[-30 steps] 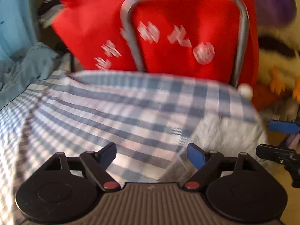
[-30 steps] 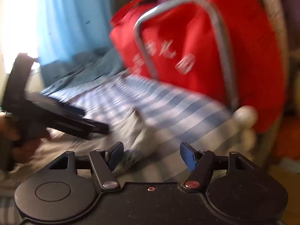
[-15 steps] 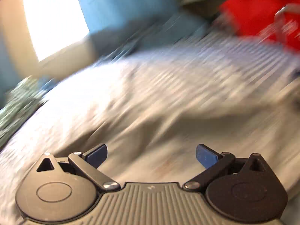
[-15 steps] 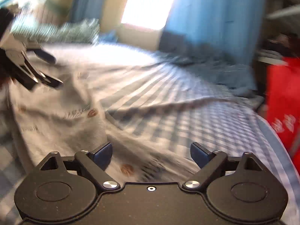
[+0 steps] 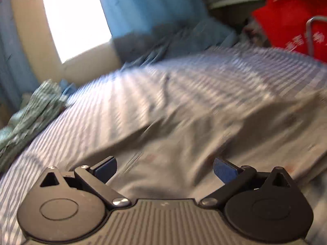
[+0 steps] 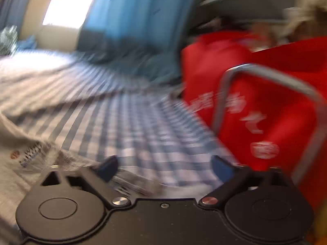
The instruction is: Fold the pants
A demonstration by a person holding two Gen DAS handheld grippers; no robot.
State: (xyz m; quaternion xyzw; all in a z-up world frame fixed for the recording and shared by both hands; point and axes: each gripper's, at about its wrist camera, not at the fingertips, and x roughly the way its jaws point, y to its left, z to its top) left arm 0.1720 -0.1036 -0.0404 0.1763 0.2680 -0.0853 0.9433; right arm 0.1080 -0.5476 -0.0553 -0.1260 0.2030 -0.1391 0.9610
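The grey pants (image 5: 184, 143) were spread across the checked bed sheet (image 5: 114, 106), rumpled and not yet folded into any neat shape — so the step in hand was judged to be the reach for a first grip. The left claw (image 5: 164, 166) was held wide open just above the grey cloth, nothing between its fingers. The right claw (image 6: 164, 164) was likewise wide open and empty, poised over the sheet, with a printed edge of the pants (image 6: 26, 155) at its left side. Both views were blurred. The next move was judged to call for each claw to be closed on an edge of the cloth, so one half could be carried over the other. A red bag (image 6: 265, 102) with a grey handle stood beside the bed — its contents could not be seen.
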